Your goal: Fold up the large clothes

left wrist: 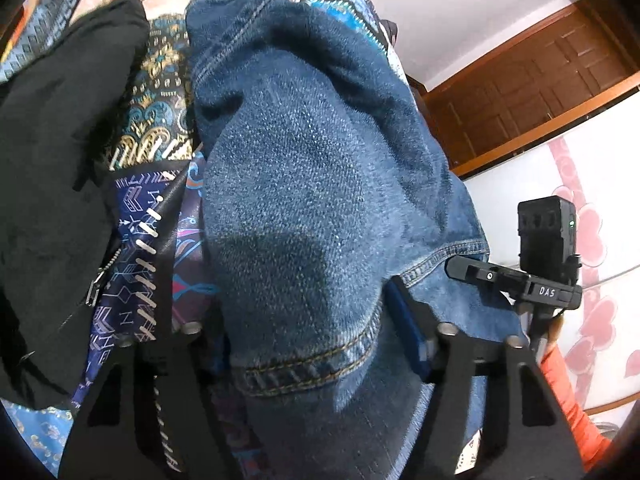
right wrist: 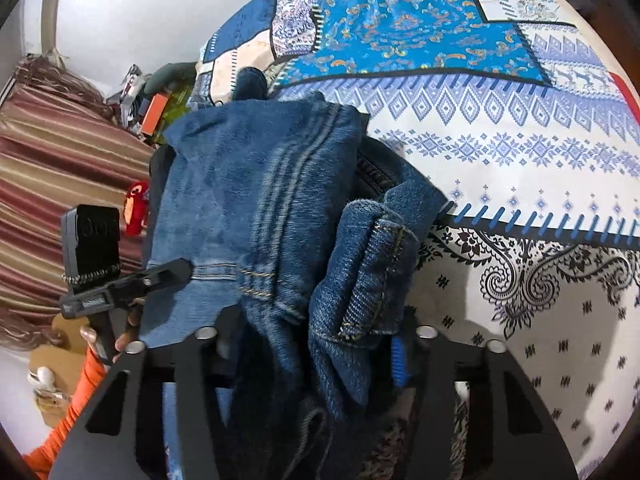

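The fold looks part-way through, as a judgement: the denim garment [right wrist: 256, 208] fills the centre of the right wrist view, bunched and doubled over on the patterned bedspread [right wrist: 520, 152], with a hemmed cuff or leg end [right wrist: 376, 276] rolled up at lower centre; it is not yet a flat, squared stack, so smoothing and at least one more fold seem left. In the left wrist view the same denim hangs draped through the centre of the frame, its stitched hem at lower centre; a black zippered garment [left wrist: 60, 168] lies at the left edge, apparently unfolded.

The left gripper [left wrist: 304, 360] has denim bunched between its fingers and appears clamped on it; the right gripper [right wrist: 316, 360] likewise has denim gathered between its fingers, seemingly pinched.

Counted: one denim garment; one black garment; two grippers; one bedspread.
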Motion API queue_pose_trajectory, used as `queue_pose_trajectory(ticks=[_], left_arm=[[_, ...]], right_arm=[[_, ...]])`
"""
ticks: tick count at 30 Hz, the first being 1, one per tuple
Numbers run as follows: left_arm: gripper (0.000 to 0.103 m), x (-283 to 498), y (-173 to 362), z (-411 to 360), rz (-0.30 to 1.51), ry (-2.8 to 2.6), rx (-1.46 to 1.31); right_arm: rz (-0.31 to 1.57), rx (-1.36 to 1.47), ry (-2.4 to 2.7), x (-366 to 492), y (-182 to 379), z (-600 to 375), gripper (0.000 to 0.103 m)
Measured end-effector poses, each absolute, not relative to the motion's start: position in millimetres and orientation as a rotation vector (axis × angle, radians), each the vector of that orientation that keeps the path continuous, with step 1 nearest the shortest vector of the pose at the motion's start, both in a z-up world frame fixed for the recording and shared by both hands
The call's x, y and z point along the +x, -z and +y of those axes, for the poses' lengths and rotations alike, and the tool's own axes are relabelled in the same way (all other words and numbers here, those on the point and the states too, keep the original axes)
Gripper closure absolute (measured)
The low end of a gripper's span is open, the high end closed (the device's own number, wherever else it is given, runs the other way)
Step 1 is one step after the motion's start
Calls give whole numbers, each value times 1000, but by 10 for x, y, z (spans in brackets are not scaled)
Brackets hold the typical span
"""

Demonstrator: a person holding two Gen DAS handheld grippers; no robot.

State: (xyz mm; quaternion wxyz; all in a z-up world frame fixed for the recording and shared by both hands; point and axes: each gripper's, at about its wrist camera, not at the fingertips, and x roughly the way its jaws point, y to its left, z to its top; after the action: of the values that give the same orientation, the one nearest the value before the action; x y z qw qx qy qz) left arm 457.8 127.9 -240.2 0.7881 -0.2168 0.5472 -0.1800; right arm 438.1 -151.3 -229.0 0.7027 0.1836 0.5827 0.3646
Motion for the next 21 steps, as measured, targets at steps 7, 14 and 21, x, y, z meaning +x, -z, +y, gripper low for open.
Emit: queue_pose_trajectory(ticks=[7,14,21], left_arm=[[64,4234,1792,1077,1058,348,-330],[65,3892,1058,1434,928,345,-332],[66,3527,369,2102,794,277,-305]], right_arm=[[1190,354,-818,4182,1656,-1392,70],[1041,276,-857,3931,818,-1051,70],[933,230,-923,3742,282,-427,70]])
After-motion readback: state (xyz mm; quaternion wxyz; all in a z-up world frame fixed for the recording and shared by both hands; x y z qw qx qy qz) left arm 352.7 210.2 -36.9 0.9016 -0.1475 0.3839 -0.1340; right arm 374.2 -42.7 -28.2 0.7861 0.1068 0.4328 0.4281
